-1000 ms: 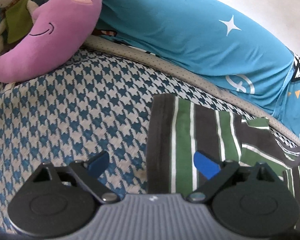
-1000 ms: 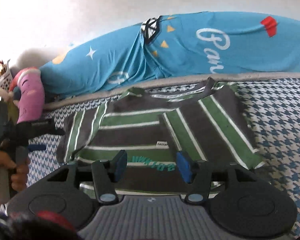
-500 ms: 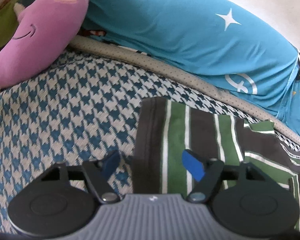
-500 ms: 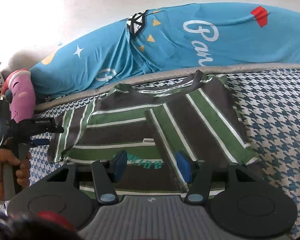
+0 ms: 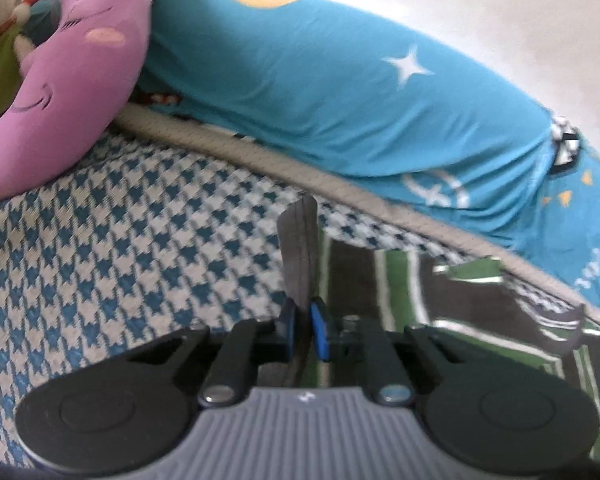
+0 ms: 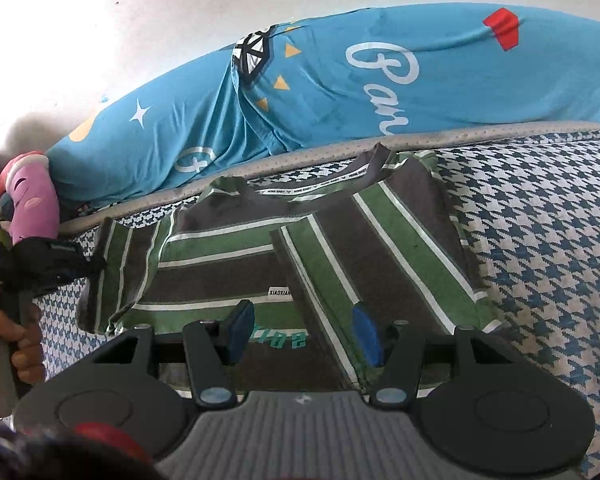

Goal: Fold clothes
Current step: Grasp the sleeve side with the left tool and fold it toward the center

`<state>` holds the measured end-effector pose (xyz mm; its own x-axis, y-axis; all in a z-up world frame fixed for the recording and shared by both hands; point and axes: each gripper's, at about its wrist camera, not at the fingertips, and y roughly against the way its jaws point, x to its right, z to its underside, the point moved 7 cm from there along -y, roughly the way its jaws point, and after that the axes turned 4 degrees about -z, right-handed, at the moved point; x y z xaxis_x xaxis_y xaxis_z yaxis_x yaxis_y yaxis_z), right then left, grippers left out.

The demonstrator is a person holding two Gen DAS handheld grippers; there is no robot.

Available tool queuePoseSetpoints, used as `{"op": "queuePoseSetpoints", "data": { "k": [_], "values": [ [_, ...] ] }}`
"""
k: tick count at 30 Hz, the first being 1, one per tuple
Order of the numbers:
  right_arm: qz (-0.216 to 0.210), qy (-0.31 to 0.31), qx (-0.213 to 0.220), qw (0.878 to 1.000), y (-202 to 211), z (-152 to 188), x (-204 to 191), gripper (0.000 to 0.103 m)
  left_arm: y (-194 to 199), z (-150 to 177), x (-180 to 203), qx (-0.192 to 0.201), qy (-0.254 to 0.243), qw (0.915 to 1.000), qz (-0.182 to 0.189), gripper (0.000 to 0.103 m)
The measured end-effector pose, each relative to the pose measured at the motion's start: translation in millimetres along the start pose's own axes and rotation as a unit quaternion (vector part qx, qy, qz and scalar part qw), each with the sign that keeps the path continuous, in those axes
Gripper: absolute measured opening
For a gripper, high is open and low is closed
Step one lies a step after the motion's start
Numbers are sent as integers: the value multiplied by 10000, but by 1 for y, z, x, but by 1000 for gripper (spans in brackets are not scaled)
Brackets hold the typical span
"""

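Note:
A striped shirt [image 6: 228, 268] in green, dark grey and white lies on the houndstooth bed cover [image 6: 548, 240], its right side folded over onto the middle. In the left wrist view my left gripper [image 5: 302, 334] is shut on the shirt's left sleeve edge [image 5: 298, 240], which stands up in a pinched ridge between the blue pads. The right wrist view shows that left gripper [image 6: 94, 266] at the sleeve's cuff, held by a hand [image 6: 18, 356]. My right gripper [image 6: 304, 336] hovers open over the shirt's lower middle, nothing between its fingers.
A long blue pillow [image 6: 340, 92] with white lettering and stars lies along the wall behind the shirt. A purple plush toy [image 5: 72, 88] sits at the far left of the bed. Bare houndstooth cover [image 5: 140, 248] stretches left of the shirt and right of it.
My left gripper closed on the left sleeve edge, which now stands up in a ridge. The right gripper stayed open and shifted slightly over the shirt.

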<state>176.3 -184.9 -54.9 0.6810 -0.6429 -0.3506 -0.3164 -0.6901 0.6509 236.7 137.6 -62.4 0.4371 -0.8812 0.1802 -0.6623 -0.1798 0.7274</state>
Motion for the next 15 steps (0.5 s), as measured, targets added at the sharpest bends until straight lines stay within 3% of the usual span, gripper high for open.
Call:
{"op": "queuePoseSetpoints", "data": {
  "k": [4,8,10,11,15],
  "values": [
    [22,-34,6,10000,-2,-1,0,55,21,8,38,-27,-272,9975,649,9],
    [17,-13,-12,10000,-5,-1,0,55,38,24,77,-54,-811,9886,1270,12],
    [20,2,-16,10000,-5,-1,1,55,46,32,94,-44,-1098,9819,1543,23],
    [24,6,-13,10000,-5,-1,1,55,49,37,102,-39,-1241,9780,1678,37],
    [34,-13,-3,10000,-6,-3,3,55,51,38,102,69,-1230,9791,1616,48]
  ]
}}
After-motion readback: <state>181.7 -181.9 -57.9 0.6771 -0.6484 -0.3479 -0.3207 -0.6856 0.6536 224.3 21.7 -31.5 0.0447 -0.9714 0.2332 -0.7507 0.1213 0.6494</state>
